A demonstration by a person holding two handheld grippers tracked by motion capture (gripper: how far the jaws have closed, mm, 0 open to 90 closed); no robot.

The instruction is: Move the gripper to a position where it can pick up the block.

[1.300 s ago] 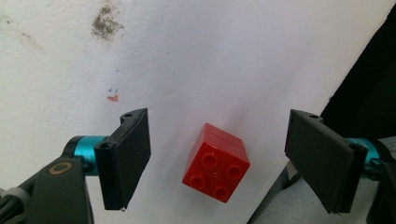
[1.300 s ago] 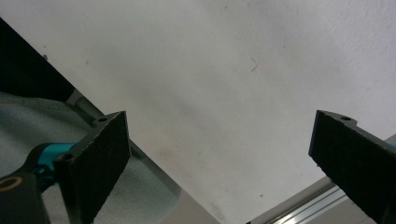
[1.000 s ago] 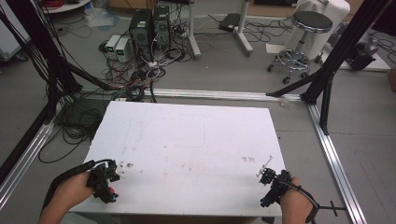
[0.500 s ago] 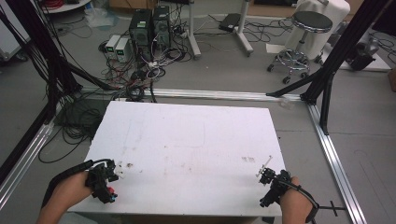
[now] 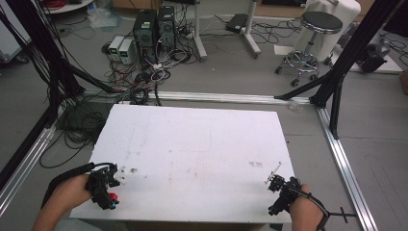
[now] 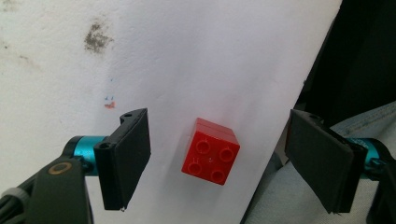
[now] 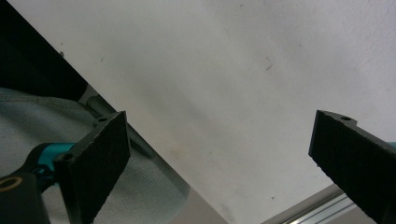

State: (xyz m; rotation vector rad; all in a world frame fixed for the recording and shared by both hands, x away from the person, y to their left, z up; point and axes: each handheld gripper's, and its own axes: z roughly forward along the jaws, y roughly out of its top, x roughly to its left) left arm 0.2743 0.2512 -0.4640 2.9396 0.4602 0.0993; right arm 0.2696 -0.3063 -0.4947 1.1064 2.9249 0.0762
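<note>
A small red four-stud brick [image 6: 211, 151] lies on the white table [image 6: 196, 56] close to its near edge. My left gripper [image 6: 219, 158] hangs over it, open, with a jaw on either side and gaps to both. From above, the left gripper [image 5: 107, 188] sits at the table's near left corner, and the red brick [image 5: 113, 197] shows just under it. My right gripper [image 7: 224, 158] is open with nothing between its jaws, above bare table near the edge. It is at the near right corner [image 5: 280, 190] in the high view.
A dark smudge [image 6: 95, 37] and small marks [image 5: 255, 164] stain the tabletop. Aluminium frame rails [image 5: 344, 163] run along the floor around the table. Computers and tangled cables [image 5: 144, 33] lie beyond the far edge, with a stool [image 5: 312, 29] at the back right.
Both hands have stayed at the near corners. The left gripper has shifted only slightly; nothing was taken hold of or let go.
</note>
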